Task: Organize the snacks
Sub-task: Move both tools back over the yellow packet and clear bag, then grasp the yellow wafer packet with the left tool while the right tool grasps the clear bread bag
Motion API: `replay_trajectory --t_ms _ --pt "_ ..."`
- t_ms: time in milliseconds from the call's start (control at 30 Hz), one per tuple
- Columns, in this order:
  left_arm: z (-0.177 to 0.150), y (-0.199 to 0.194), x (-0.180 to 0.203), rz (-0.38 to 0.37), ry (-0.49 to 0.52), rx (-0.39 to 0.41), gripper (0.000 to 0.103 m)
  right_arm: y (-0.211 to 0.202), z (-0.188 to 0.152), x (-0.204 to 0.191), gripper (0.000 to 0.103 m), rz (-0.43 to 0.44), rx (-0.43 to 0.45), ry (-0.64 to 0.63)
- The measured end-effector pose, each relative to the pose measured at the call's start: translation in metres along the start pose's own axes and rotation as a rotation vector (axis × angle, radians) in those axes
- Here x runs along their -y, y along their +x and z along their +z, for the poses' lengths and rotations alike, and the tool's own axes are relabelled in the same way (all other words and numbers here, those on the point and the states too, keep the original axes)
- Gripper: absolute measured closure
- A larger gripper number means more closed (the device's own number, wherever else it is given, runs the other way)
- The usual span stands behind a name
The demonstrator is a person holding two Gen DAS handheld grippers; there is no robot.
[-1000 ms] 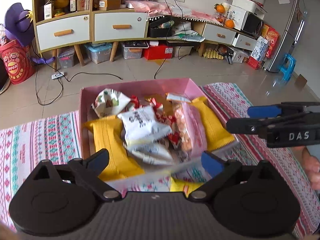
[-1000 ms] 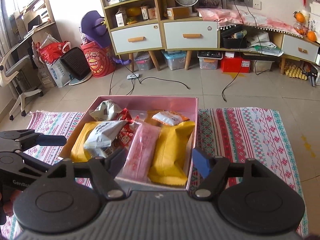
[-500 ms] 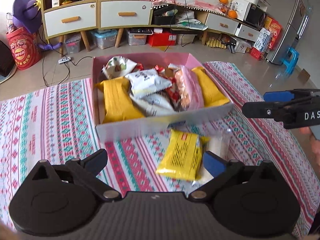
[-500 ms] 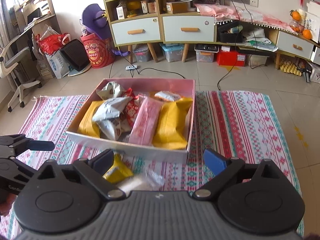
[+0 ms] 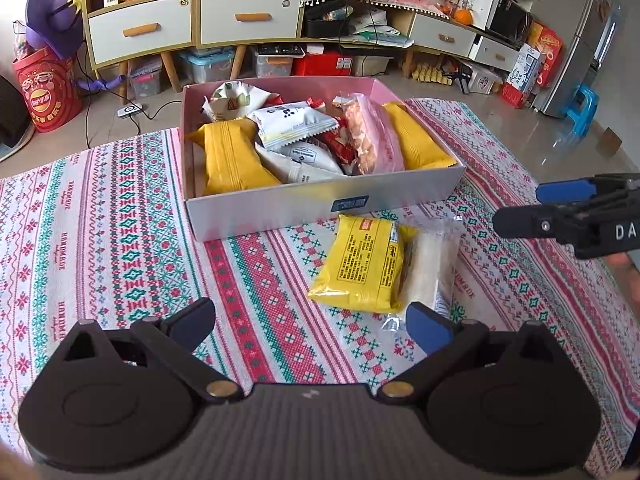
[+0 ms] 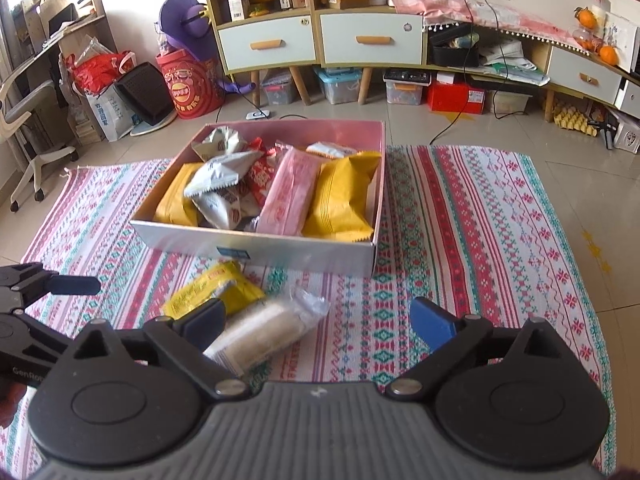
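Note:
A pink box (image 5: 320, 202) (image 6: 256, 246) on the patterned cloth holds several snack packs: yellow, white, red and pink. Just in front of it on the cloth lie a yellow packet (image 5: 364, 264) (image 6: 216, 292) and a clear packet of pale biscuits (image 5: 432, 264) (image 6: 264, 332), side by side. My left gripper (image 5: 312, 322) is open and empty, short of the yellow packet. My right gripper (image 6: 318, 322) stands wide open; the clear packet lies loose by its left finger, with no pad pressing on it. Each gripper shows at the edge of the other's view: the right (image 5: 560, 212), the left (image 6: 60, 284).
The striped cloth (image 6: 460, 220) covers a tiled floor. Behind the box stand cabinets with drawers (image 6: 372, 40), storage bins (image 6: 340, 86), a red drum (image 6: 188, 88) and trailing cables. An office chair (image 6: 28, 128) is at far left. A fridge (image 5: 580, 40) and blue stool (image 5: 582, 108) are at right.
Both grippers have drawn back from the box, which now sits farther off. The yellow and clear packets have come into view in front of it. The right jaws stand wider.

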State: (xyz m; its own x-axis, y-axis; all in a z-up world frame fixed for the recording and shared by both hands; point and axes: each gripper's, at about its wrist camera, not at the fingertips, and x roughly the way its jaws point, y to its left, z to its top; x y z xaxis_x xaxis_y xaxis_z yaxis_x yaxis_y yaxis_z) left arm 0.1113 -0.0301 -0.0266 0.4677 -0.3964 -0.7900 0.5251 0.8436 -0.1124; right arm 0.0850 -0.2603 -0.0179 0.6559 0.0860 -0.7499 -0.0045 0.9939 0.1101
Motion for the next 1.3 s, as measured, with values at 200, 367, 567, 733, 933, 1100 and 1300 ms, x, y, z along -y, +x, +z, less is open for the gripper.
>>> replay_trajectory --t_ms 200,367,567,733,933,1100,1300 --pt "0.006 0.018 0.009 -0.04 0.026 0.005 0.005 0.001 -0.002 0.001 0.005 -0.007 -0.006 -0.008" --pt "0.016 0.037 0.017 -0.045 0.048 -0.013 0.019 0.002 -0.005 0.002 0.005 -0.016 -0.014 -0.017" --pt "0.027 0.05 0.018 -0.068 0.017 -0.012 0.026 0.005 -0.006 0.006 0.005 -0.018 -0.026 -0.008" --pt "0.032 0.053 0.021 -0.092 0.018 -0.024 0.041 0.008 -0.006 0.003 0.005 -0.018 -0.032 -0.019" --pt "0.026 0.049 0.022 -0.058 0.041 -0.019 0.047 0.011 -0.008 0.001 0.005 -0.019 -0.042 -0.026" --pt "0.019 0.039 0.015 -0.018 0.044 -0.037 0.048 0.016 -0.011 -0.005 0.005 -0.015 -0.055 -0.038" --pt "0.008 0.022 0.005 0.026 0.054 -0.071 0.053 0.026 -0.012 -0.017 0.005 0.007 -0.072 -0.047"
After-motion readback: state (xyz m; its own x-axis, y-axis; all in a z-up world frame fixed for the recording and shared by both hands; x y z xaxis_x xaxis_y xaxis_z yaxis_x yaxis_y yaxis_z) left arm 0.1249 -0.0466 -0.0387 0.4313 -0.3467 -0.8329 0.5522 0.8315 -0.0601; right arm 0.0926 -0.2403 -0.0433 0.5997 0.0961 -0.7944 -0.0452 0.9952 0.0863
